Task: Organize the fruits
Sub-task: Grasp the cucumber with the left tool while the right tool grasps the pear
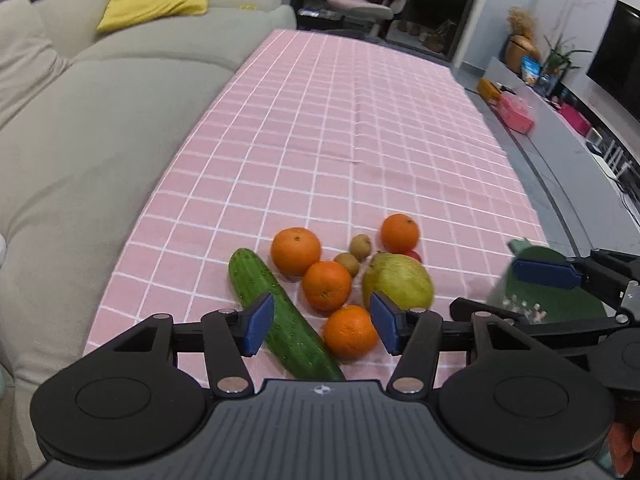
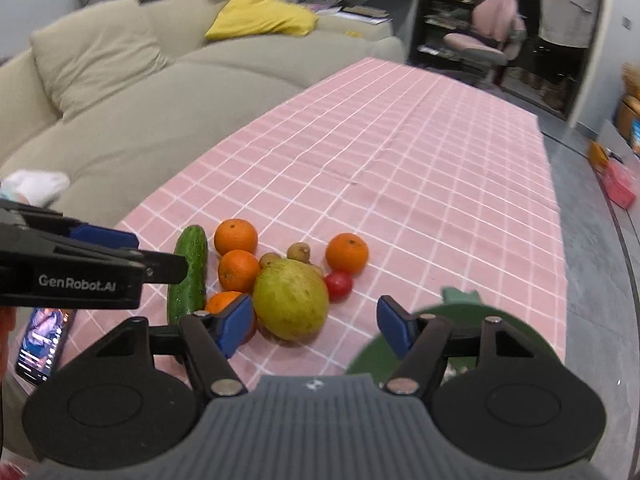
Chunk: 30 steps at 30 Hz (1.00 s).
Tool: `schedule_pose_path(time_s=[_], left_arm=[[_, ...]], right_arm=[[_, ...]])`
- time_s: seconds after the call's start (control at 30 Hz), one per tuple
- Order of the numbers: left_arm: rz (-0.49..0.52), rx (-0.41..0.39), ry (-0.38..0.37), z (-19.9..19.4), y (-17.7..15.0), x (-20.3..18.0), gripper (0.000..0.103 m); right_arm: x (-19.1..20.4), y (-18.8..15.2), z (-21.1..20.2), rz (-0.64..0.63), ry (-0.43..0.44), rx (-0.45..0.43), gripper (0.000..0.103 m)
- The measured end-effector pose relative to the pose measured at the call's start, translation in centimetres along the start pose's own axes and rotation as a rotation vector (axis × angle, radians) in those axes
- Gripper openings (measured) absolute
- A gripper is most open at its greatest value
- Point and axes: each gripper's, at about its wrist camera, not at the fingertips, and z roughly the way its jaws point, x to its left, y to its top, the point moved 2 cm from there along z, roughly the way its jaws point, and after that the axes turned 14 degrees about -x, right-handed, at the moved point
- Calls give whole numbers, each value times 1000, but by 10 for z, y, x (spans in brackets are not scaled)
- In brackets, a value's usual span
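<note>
Pink checked cloth [image 1: 360, 120] carries our fruit pile near its front edge: cucumber [image 1: 276, 312] leftmost, four oranges [image 1: 326, 285] beside it, then a large yellow-green fruit [image 1: 400, 286] and a small red one [image 2: 338, 285]. Our left gripper [image 1: 322, 322] and right gripper [image 2: 316, 328] both gape wide, holding nothing. A green plate [image 2: 500, 320] sits rightmost.

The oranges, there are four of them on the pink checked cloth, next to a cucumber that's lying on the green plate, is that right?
Not quite: the cucumber is not on the green plate. It lies directly on the pink checked cloth, at the left edge of the fruit pile, while the plate sits at the right. The right wrist view shows this. The four oranges are right.
</note>
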Motion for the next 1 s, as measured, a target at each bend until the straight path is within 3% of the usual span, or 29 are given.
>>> schedule_pose_path(time_s=[0.2, 0.3, 0.5, 0.87, 1.0], left_arm=[[-113, 51, 2, 21, -5, 24, 65], [-197, 79, 4, 30, -9, 35, 65], [-308, 128, 8, 48, -17, 48, 71], [-350, 183, 45, 73, -23, 55, 70], [-332, 170, 46, 76, -22, 51, 71]], right_arm=[[6, 1, 39, -30, 33, 59, 65], [8, 0, 54, -32, 55, 86, 59], [9, -3, 75, -38, 73, 129, 58], [10, -9, 95, -30, 99, 183, 62], [9, -10, 98, -16, 97, 192, 63]])
